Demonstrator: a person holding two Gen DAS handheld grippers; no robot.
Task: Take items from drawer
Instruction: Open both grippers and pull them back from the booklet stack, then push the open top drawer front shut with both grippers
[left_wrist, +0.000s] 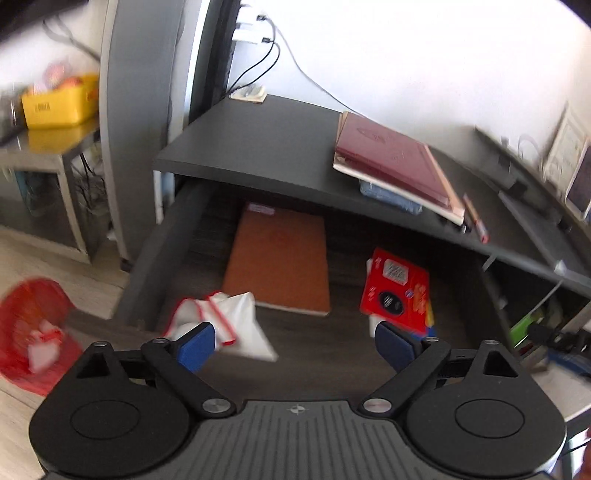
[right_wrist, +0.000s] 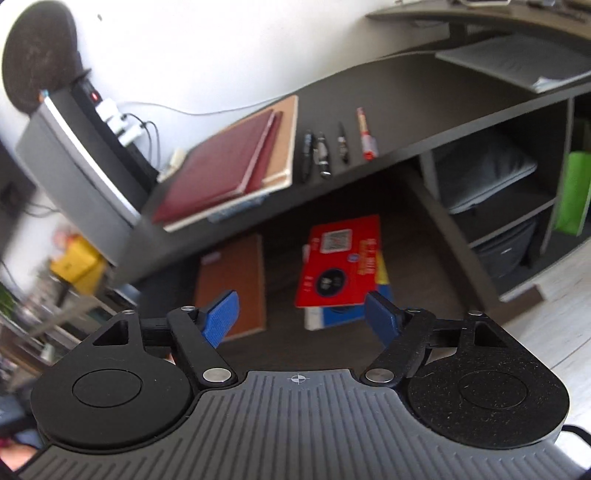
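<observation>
The dark drawer (left_wrist: 303, 343) stands pulled out under the desk top (left_wrist: 258, 147). In it lie an orange notebook (left_wrist: 280, 258), a red packet (left_wrist: 397, 288) on top of white and blue boxes, and a white bag with red trim (left_wrist: 236, 325) near the front. My left gripper (left_wrist: 295, 343) is open above the drawer's front, its left finger in front of the bag. My right gripper (right_wrist: 301, 317) is open and empty above the drawer, with the red packet (right_wrist: 340, 266) just beyond its fingers and the orange notebook (right_wrist: 236, 284) to the left.
A stack of maroon books (left_wrist: 395, 158) and several pens (right_wrist: 325, 147) lie on the desk top. A red bin (left_wrist: 33, 325) stands on the floor at left. A yellow box (left_wrist: 59, 103) sits on a side table. Shelves (right_wrist: 498, 192) with bags are at right.
</observation>
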